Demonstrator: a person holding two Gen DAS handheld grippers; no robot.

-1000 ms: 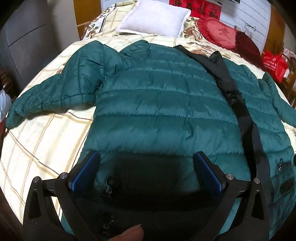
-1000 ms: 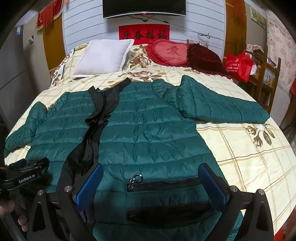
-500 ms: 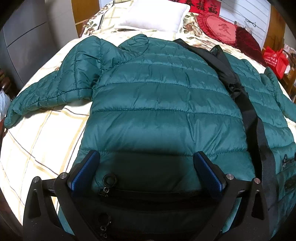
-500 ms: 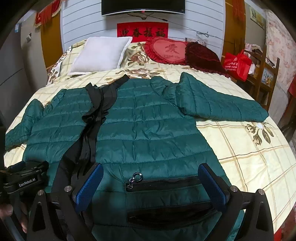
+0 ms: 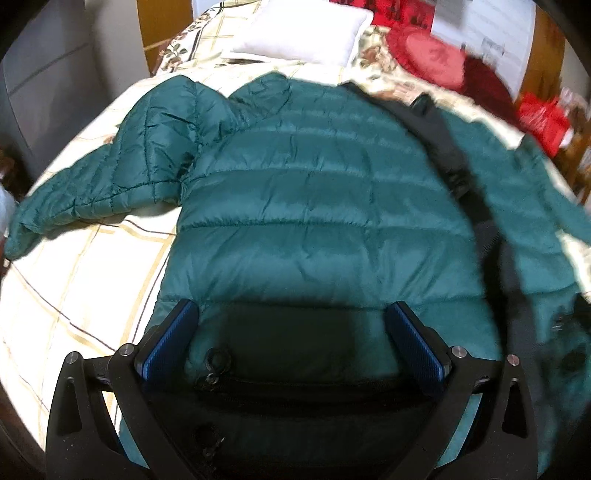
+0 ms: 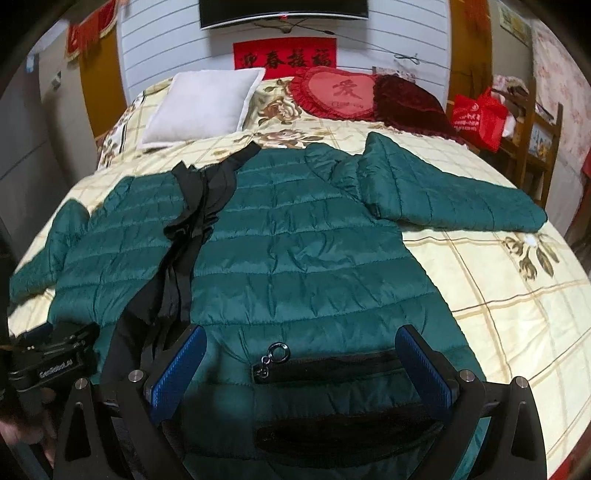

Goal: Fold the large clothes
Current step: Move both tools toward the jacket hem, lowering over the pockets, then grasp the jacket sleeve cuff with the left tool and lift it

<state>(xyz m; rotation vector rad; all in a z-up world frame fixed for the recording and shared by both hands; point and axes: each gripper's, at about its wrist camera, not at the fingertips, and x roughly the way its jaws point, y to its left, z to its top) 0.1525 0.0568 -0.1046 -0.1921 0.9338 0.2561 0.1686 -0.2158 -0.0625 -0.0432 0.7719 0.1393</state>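
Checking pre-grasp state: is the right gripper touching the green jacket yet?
Cannot tell. In the right wrist view the right gripper stands open over the green jacket hem, but neither view plainly shows contact or a gap.

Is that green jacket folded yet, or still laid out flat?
Spread flat: the green jacket lies open on the bed, both sleeves stretched outward.

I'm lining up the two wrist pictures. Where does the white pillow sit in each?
Left wrist: white pillow at top centre, beyond the jacket's collar.
Right wrist: white pillow upper left, at the head of the bed.
Shared landmark: the red heart cushion, right of it.
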